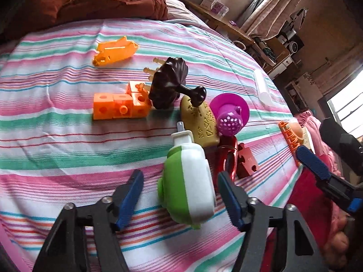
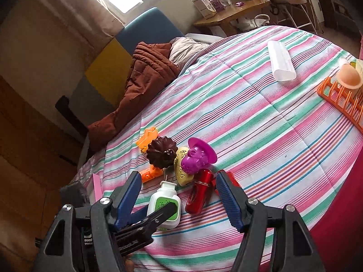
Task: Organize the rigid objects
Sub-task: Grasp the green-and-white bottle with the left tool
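Your left gripper (image 1: 180,200) stands part open around the green-and-white bottle (image 1: 190,181); its pads flank the bottle with gaps showing, so no grip is confirmed. Your right gripper (image 2: 177,195) is part open and empty, just above the red tube (image 2: 199,191). Beyond both tools, the purple strainer (image 1: 229,116), brown mould (image 1: 169,83) and orange cubes (image 1: 120,105) lie clustered and unsorted. Farthest off, the orange rack (image 2: 340,99) holds one piece. Judge the sorting barely begun.
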`<action>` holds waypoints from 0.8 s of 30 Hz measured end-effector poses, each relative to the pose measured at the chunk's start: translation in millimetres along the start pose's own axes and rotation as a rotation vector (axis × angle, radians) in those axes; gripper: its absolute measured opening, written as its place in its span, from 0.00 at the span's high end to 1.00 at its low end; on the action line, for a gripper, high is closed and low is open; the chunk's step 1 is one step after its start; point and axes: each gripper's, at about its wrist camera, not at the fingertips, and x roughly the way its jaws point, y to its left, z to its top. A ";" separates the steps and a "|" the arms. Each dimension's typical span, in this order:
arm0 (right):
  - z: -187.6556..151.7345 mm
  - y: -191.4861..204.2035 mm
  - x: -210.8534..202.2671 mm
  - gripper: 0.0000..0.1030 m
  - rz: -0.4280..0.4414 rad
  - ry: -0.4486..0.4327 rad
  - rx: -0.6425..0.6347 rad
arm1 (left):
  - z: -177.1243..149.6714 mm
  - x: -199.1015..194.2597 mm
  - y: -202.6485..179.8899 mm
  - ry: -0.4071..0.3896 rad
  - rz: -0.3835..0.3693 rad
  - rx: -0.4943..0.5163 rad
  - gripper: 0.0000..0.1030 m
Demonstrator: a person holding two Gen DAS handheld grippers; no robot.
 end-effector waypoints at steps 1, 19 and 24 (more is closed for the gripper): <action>0.0 -0.3 0.2 0.33 -0.002 0.001 0.003 | -0.4 -0.2 0.0 0.001 -0.015 0.010 0.57; -3.9 48.3 44.2 0.33 -0.137 0.184 -0.253 | -58.2 -72.2 48.6 -0.089 0.077 -0.022 0.59; 9.9 77.1 81.9 0.33 -0.171 0.210 -0.367 | -69.2 -88.2 48.9 -0.117 0.090 -0.006 0.59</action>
